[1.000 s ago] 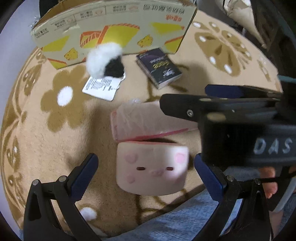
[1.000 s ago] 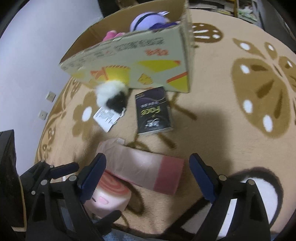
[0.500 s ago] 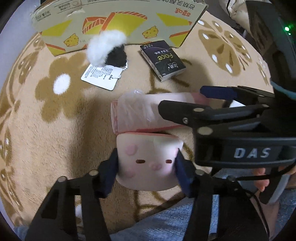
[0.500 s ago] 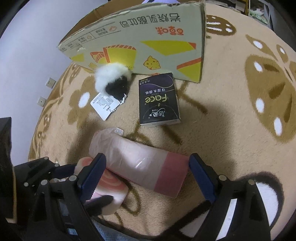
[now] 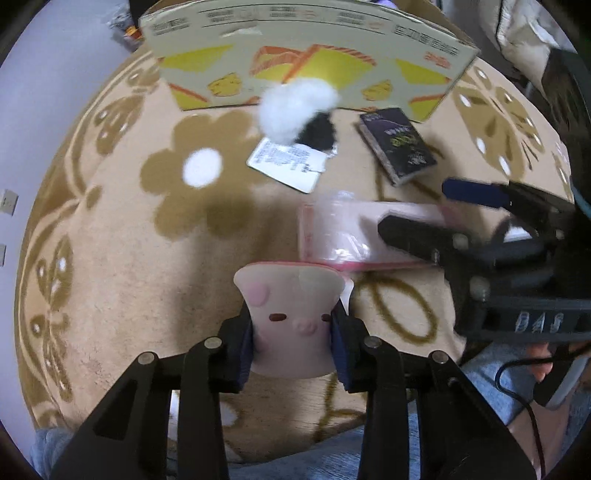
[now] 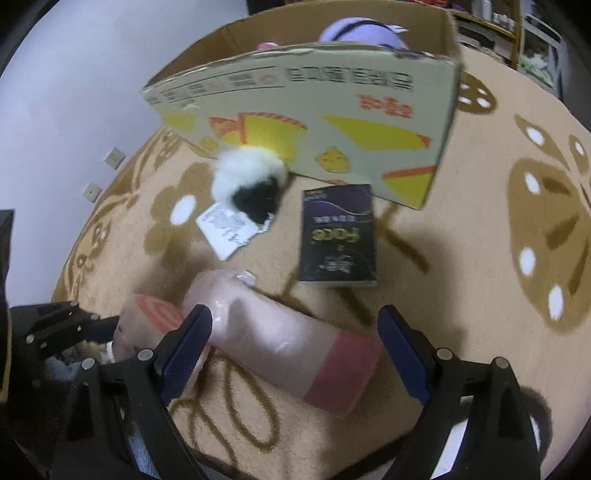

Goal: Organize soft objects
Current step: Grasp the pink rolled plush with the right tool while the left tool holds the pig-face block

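A soft pink pig-face toy (image 5: pixel 291 291) sits between the pads of my left gripper (image 5: pixel 293 332), whose jaws are closing on it and squeeze its sides in. In the right wrist view its spiral end (image 6: pixel 155 314) shows at the left. A pink roll in clear wrap (image 6: pixel 280 339) lies on the carpet, partly blurred in the left wrist view (image 5: pixel 332 232). My right gripper (image 6: pixel 295 332) hangs open over the roll, straddling it without touching. A white and black fluffy toy (image 5: pixel 295 107) rests against the cardboard box (image 5: pixel 306 55).
The open cardboard box (image 6: pixel 314 110) holds a purple plush (image 6: pixel 362 33). A black tissue pack (image 6: pixel 338 236) and a white tag card (image 6: pixel 225 229) lie on the flowered carpet (image 5: pixel 129 258). A person's jeans leg (image 5: pixel 332 458) and toes (image 5: pixel 543 365) are near.
The left jaws went from wide open to squeezing the pig toy, and the toy shifted left away from the roll. The right gripper stayed open above the roll, rolling slightly.
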